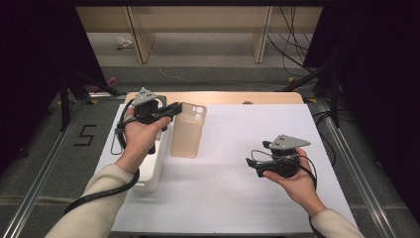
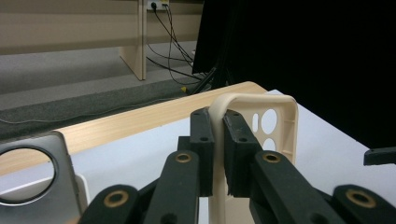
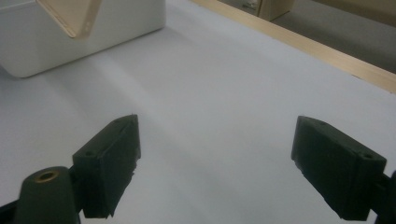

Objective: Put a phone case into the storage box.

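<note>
Phone case (image 1: 188, 131): we are pinching its thin edge in the left gripper (image 1: 168, 111) above the white box (image 1: 151, 171); it may pivot loose. Right gripper (image 1: 255, 166) is idling wide open, empty.

We see the beige translucent plastic phone case (image 3: 70, 16) cut off by the right gripper view's top edge, its lower end hidden behind the left gripper (image 2: 218, 154), the white rectangular plastic box (image 1: 151, 168) partly under the left hand (image 1: 141, 134)

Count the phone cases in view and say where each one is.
1. The beige phone case is pinched by its edge in the left gripper, beside the white box. The box may hide more.
</note>
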A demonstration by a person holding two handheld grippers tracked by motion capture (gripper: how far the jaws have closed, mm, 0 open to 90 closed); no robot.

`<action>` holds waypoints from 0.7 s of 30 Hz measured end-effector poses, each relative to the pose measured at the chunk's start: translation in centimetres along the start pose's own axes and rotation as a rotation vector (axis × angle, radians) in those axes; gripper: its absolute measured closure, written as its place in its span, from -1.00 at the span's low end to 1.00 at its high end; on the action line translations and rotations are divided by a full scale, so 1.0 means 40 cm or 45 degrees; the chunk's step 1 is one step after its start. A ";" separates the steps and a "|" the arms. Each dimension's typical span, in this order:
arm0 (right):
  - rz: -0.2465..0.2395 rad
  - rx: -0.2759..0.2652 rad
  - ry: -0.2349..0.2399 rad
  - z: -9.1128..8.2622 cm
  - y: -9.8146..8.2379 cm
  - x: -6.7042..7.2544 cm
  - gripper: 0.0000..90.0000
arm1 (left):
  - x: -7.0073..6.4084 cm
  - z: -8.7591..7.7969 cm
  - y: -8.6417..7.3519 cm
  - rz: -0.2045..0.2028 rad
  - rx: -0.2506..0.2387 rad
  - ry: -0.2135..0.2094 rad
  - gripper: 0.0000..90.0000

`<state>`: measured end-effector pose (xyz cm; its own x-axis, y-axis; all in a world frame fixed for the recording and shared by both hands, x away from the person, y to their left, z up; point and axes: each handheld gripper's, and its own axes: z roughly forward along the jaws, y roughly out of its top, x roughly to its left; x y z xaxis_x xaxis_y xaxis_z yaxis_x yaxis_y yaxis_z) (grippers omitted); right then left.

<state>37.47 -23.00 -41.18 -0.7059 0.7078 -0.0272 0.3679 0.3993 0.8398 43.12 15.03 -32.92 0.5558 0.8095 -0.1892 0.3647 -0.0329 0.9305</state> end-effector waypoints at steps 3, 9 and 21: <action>0.015 -0.006 -0.003 -0.003 -0.002 -0.005 -0.64 | 0.011 -0.011 0.005 0.005 -0.010 0.012 0.85; 0.034 -0.006 -0.002 -0.010 -0.008 -0.015 -0.64 | 0.036 -0.033 0.015 0.025 -0.040 0.032 0.85; 0.073 -0.016 -0.013 -0.032 -0.026 -0.038 -0.64 | 0.099 -0.065 0.020 0.011 -0.059 0.088 0.85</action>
<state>37.38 -25.22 -41.30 -0.6774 0.7354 0.0159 0.4004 0.3505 0.8467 43.68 19.75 -32.10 0.5056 0.8478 -0.1602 0.3243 -0.0147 0.9458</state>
